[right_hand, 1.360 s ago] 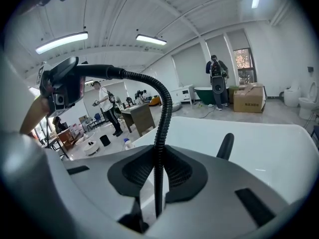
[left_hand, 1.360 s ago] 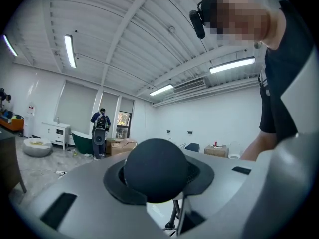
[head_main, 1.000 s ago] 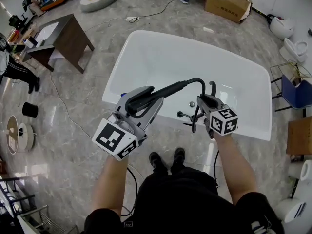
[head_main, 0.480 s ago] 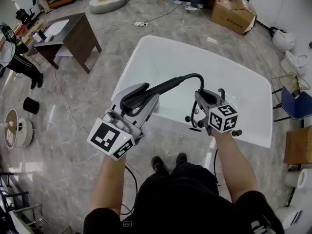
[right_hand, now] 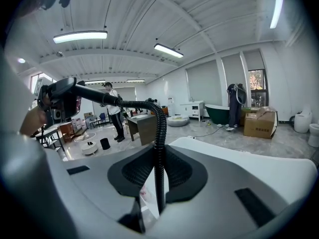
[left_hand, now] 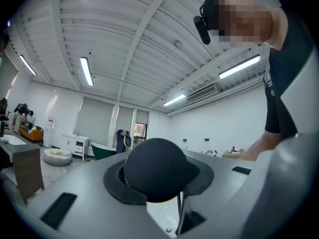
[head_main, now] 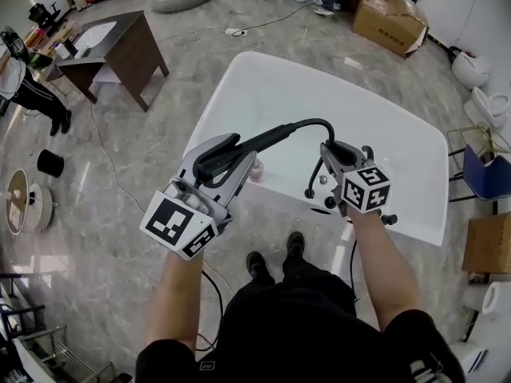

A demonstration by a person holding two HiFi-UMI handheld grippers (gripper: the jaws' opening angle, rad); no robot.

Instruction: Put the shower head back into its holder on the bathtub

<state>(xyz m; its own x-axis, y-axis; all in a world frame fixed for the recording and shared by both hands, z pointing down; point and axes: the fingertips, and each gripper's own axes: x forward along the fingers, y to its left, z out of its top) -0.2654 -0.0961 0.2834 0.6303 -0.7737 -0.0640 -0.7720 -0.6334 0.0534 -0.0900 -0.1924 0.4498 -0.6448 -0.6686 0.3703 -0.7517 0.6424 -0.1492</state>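
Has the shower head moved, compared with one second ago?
Yes. The shower head shifted left along the near rim of the bathtub, toward its left corner.

Head camera: high above the person, facing steeply down past both forearms onto the white bathtub (head_main: 263,86) and the marble floor (head_main: 120,214).

Left gripper (head_main: 233,156) camera: sits right behind its jaws, facing level across the room. Ceiling fills the upper frame. Shower head (left_hand: 157,168) very near, centre.

Right gripper (head_main: 330,154) camera: right behind its jaws, facing out over the tub rim. Hose (right_hand: 159,153) very near.

Shared: head and right gripper views both catch the brown table (head_main: 120,42). Both gripper views catch the green tub (right_hand: 219,112) at the far wall.
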